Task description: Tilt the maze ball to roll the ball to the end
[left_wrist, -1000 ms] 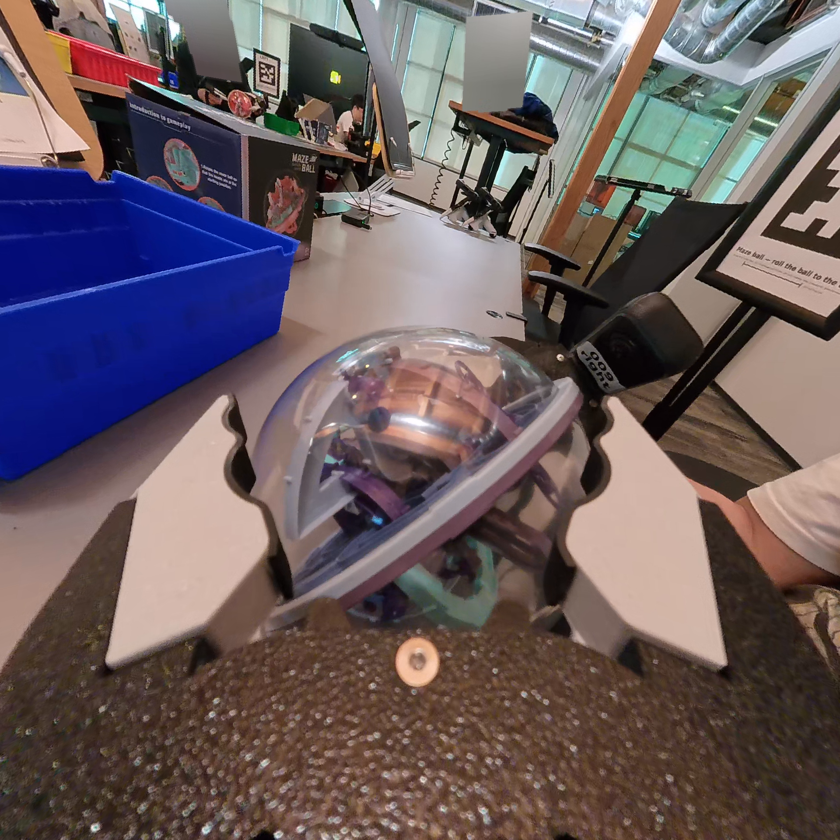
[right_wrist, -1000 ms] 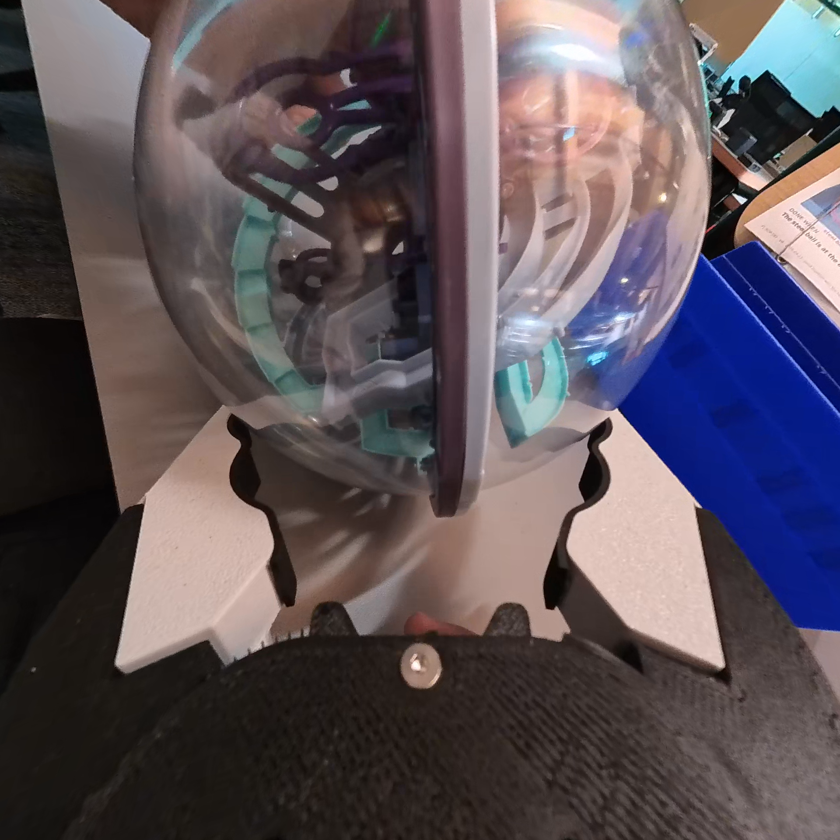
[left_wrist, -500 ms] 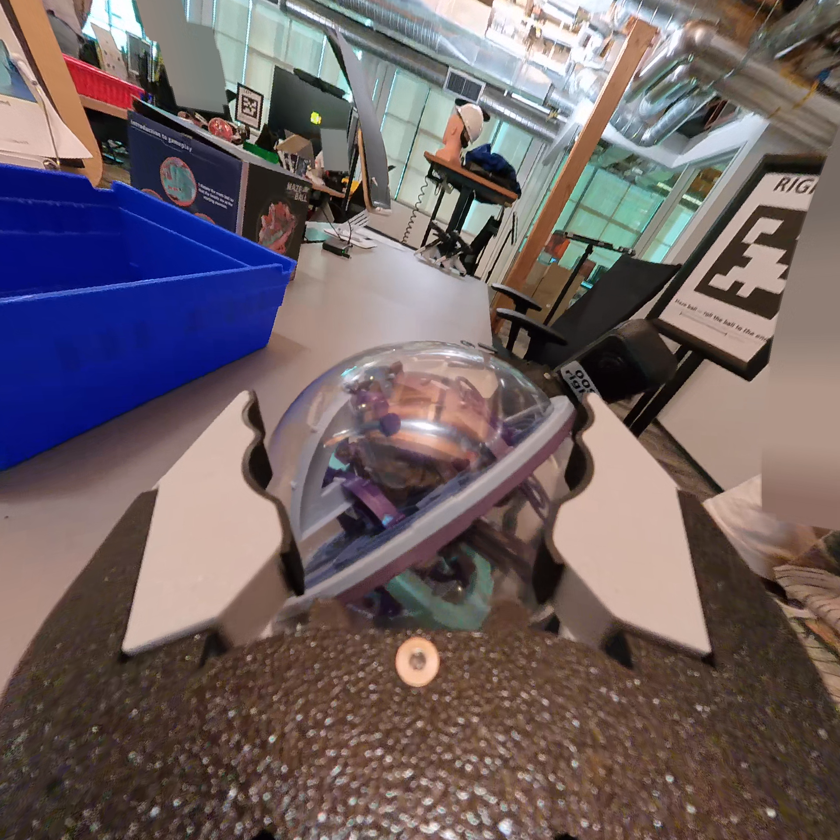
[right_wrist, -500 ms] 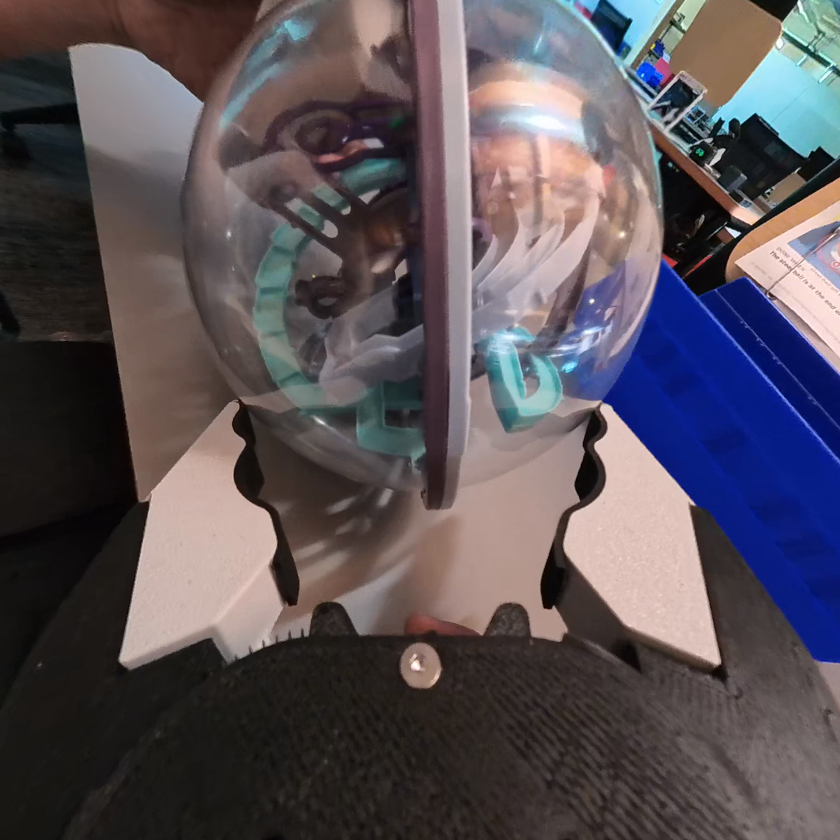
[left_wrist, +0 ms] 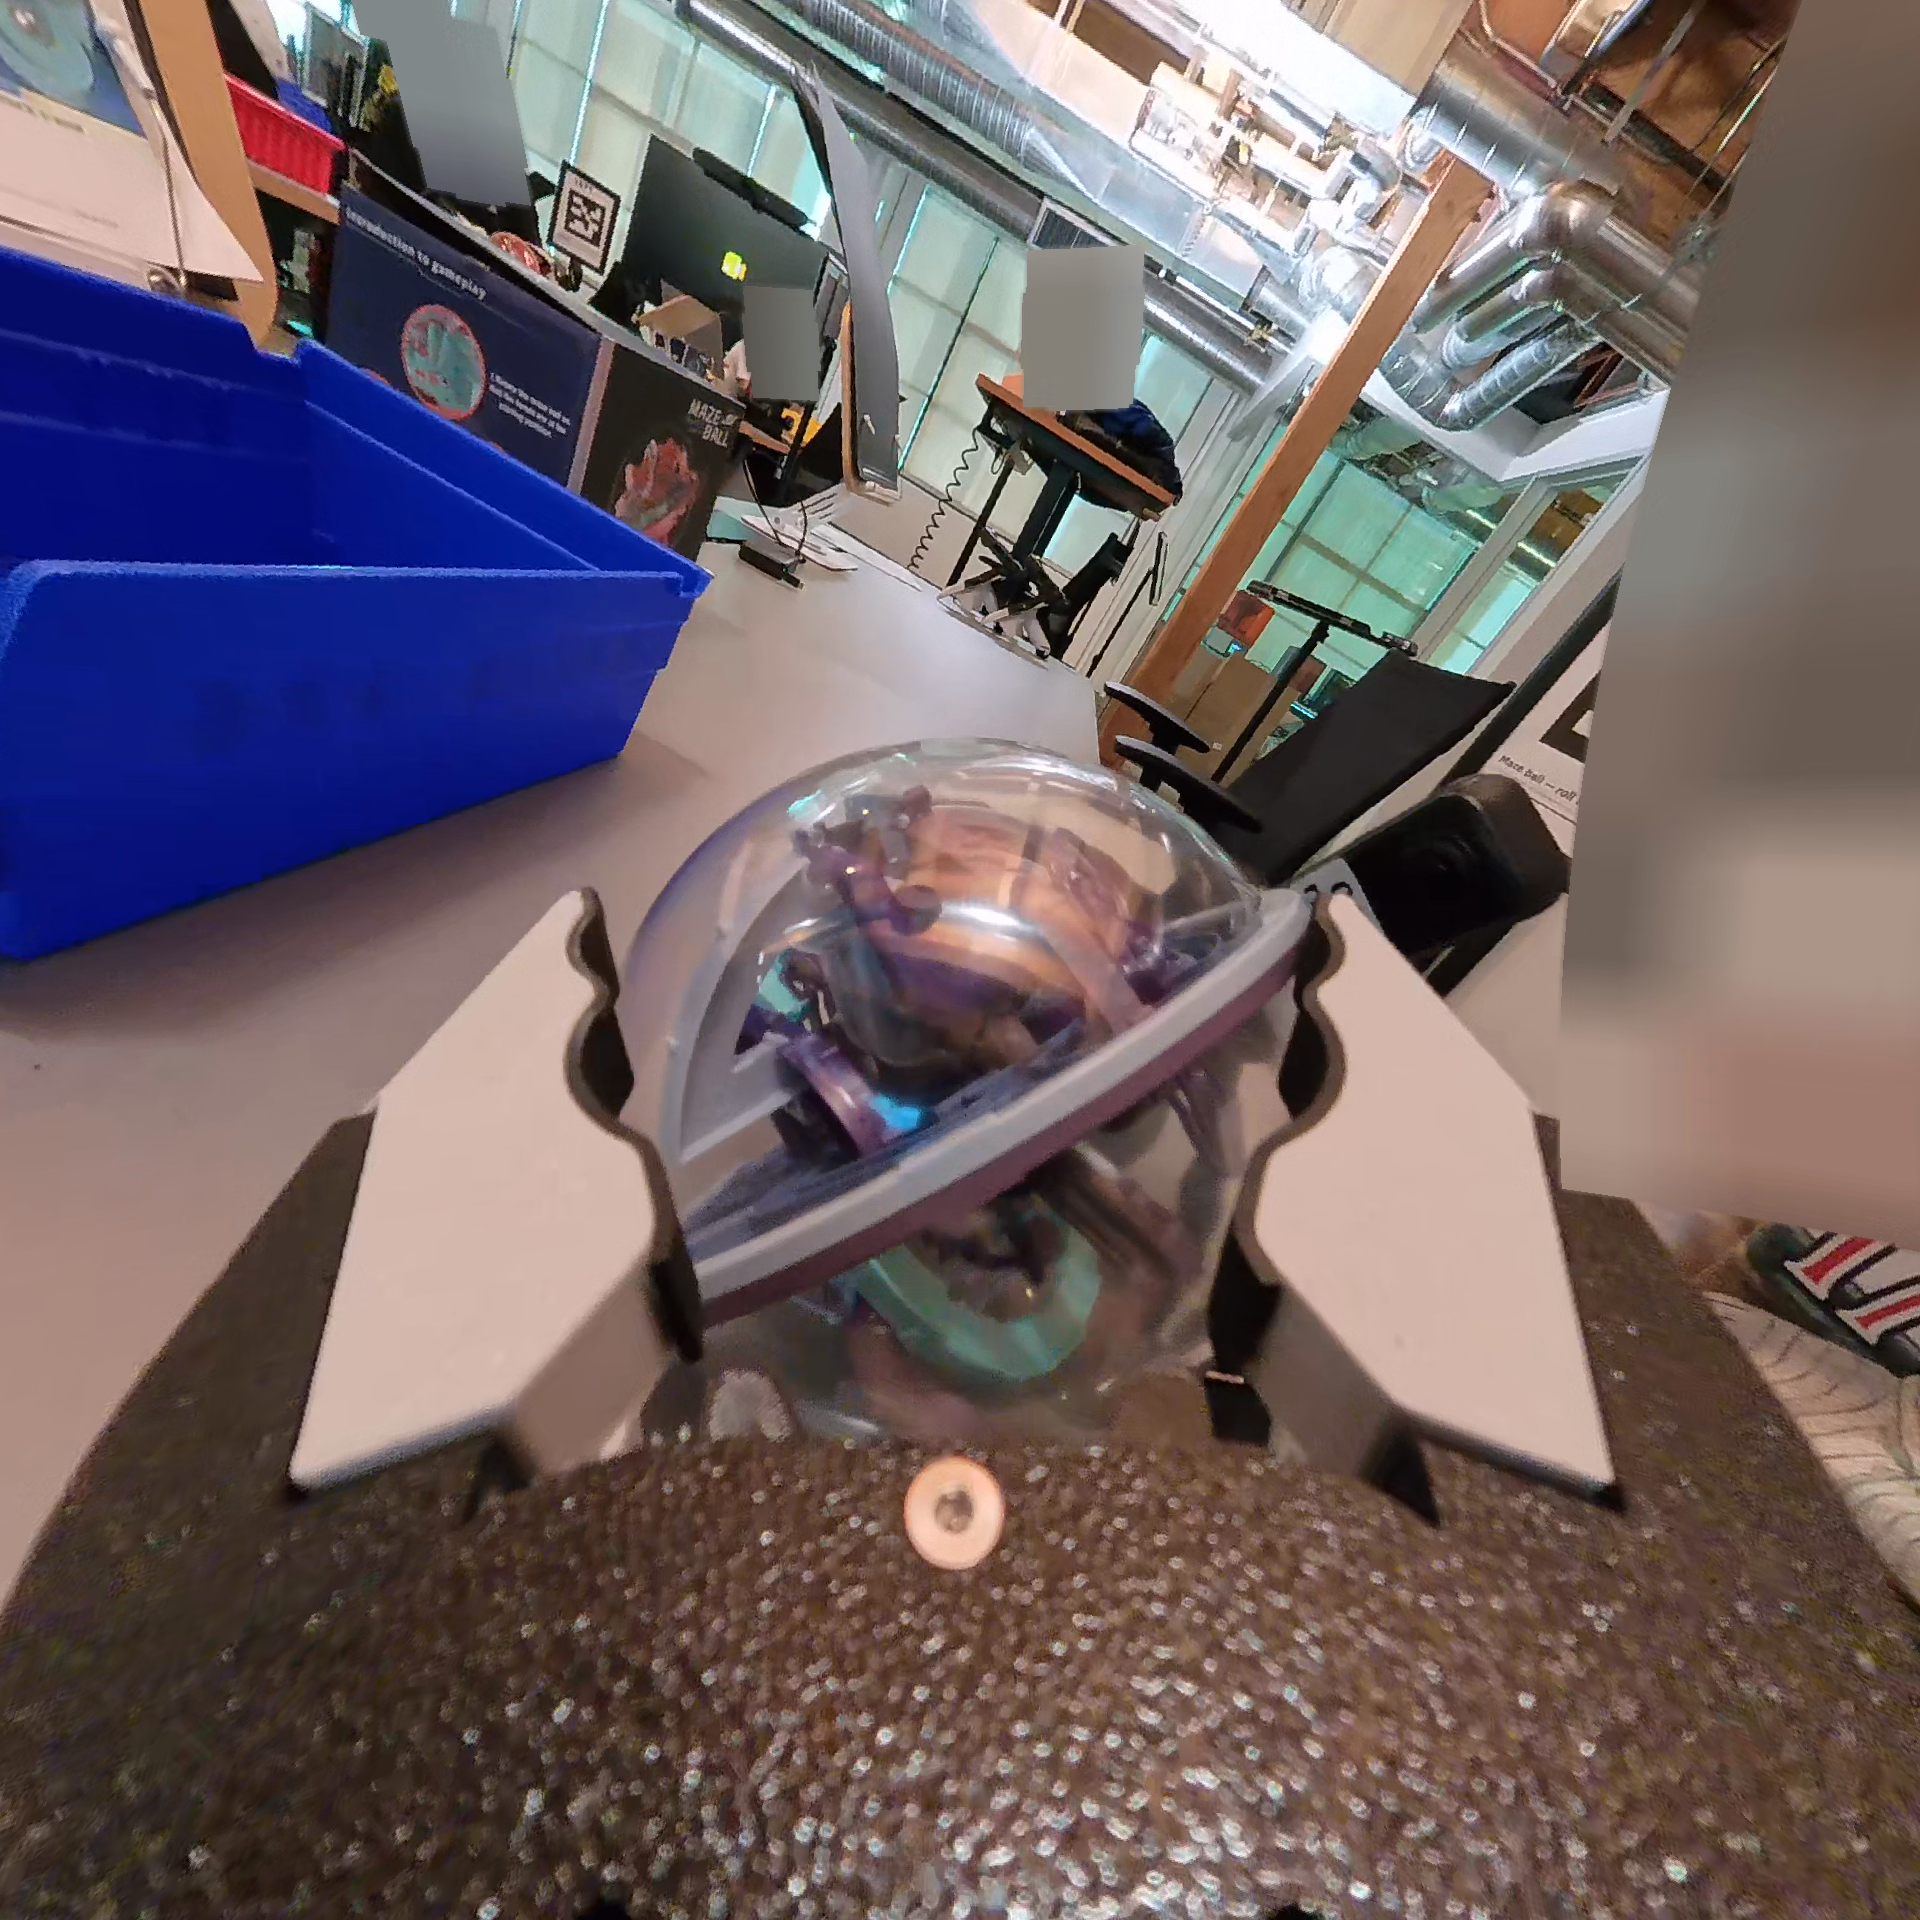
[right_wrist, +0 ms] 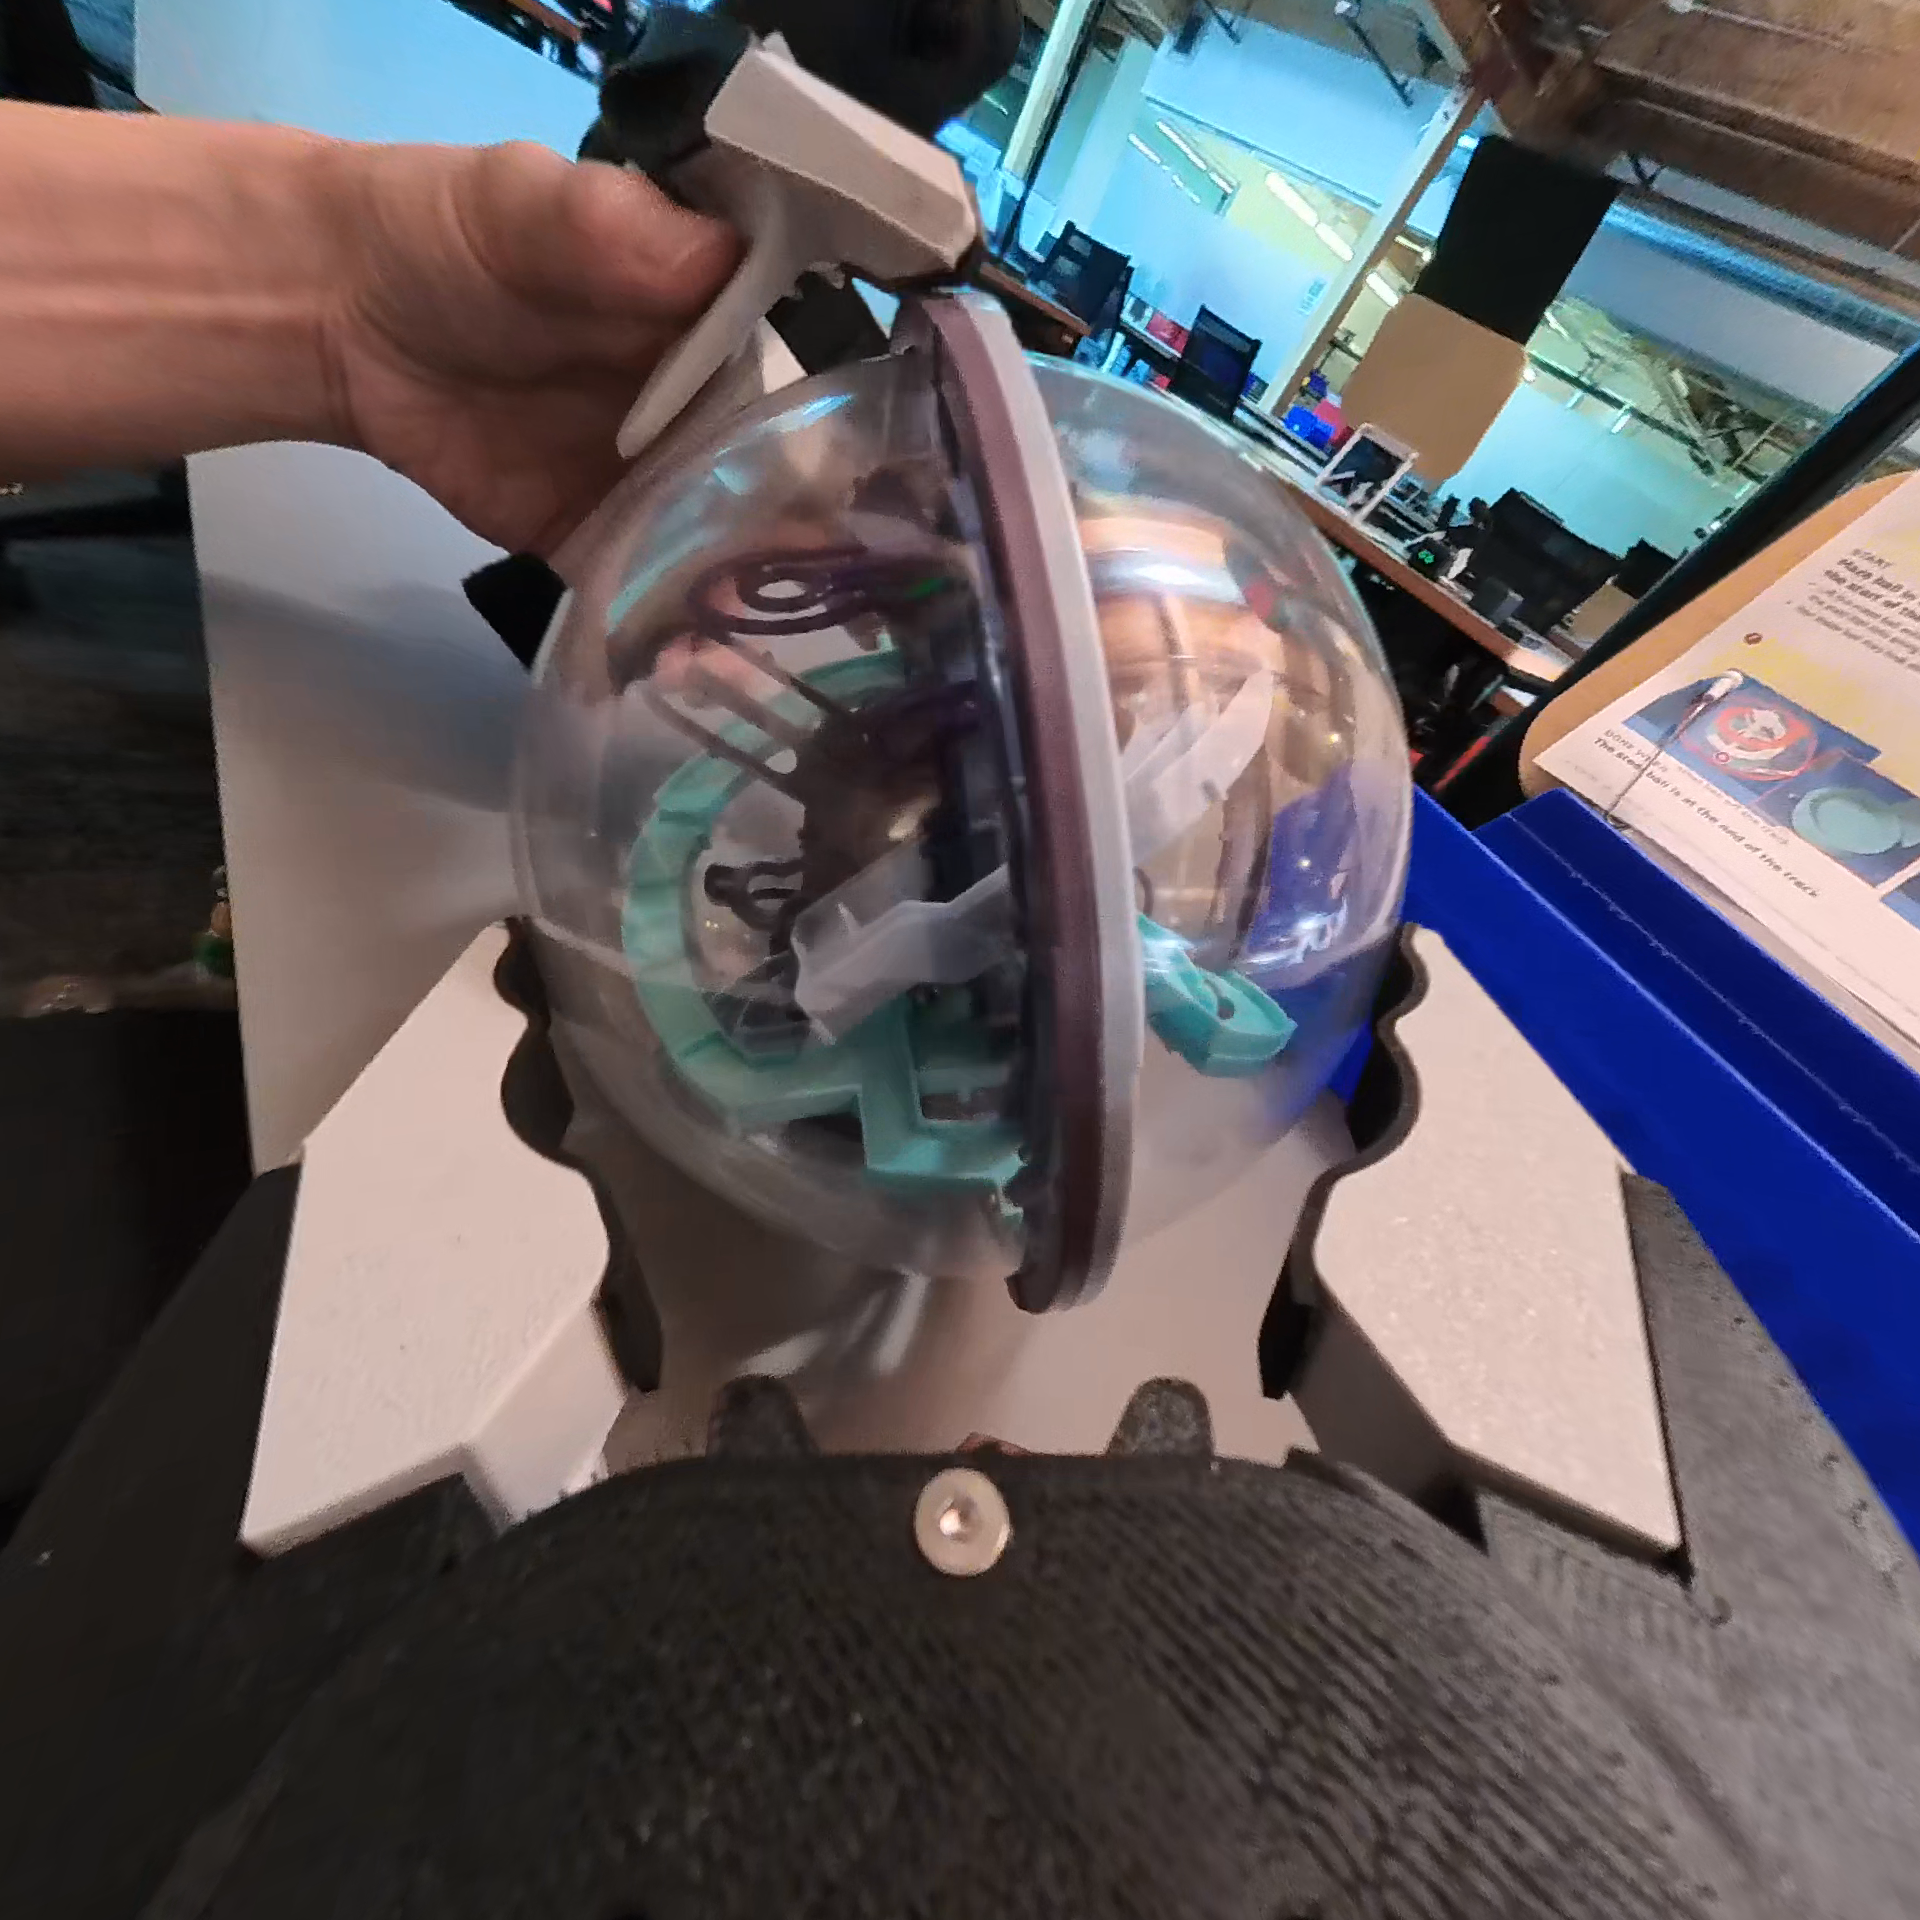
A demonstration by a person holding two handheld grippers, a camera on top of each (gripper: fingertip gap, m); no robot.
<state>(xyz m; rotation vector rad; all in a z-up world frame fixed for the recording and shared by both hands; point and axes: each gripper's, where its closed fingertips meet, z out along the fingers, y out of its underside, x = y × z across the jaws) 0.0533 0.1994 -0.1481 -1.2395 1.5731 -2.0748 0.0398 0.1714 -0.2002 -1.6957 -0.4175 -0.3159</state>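
Both grippers' fingers (left_wrist: pixel 1382 1143) (right_wrist: pixel 436 1174) clamp the maze ball (left_wrist: pixel 956 1039), with a blue bin (left_wrist: pixel 312 665) near on the desk (left_wrist: pixel 831 665).

Printed writing is showing on a dark box (left_wrist: pixel 540 395) behind the blue bin (left_wrist: pixel 312 665), a framed sign (left_wrist: pixel 1558 769), and an instruction sheet (right_wrist: pixel 1756 769).
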